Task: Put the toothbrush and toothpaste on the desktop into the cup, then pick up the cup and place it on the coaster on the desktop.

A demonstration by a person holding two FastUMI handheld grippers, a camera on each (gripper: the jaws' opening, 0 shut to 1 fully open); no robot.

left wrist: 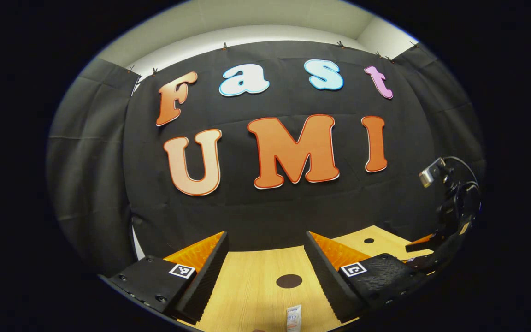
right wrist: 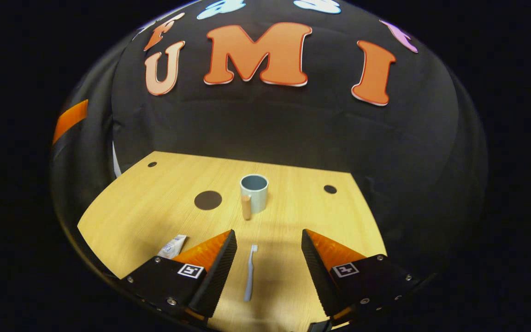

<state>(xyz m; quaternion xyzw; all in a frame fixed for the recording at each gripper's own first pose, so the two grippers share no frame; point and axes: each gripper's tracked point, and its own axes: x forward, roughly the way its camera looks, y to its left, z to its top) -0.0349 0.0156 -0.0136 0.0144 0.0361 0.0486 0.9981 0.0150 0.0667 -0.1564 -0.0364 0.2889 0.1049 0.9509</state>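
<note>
The pale blue cup [right wrist: 254, 192] with a wooden handle stands upright mid-table in the right gripper view. Just left of it lies the dark round coaster [right wrist: 208, 200]. The light blue toothbrush [right wrist: 250, 272] lies on the wood between the fingers of my right gripper [right wrist: 268, 237], which hangs open above it. The white toothpaste tube [right wrist: 172, 246] rests beside that gripper's left finger. In the left gripper view, my left gripper [left wrist: 265, 236] is open and holds nothing. The toothpaste tube [left wrist: 294, 318] lies low between its fingers, with the coaster [left wrist: 289, 281] just beyond.
The wooden table [right wrist: 155, 216] has small dark holes [right wrist: 330, 189] near its far corners and ends at the black cloth wall. The right gripper's black body [left wrist: 454, 216] shows at the right of the left gripper view, over the table's edge.
</note>
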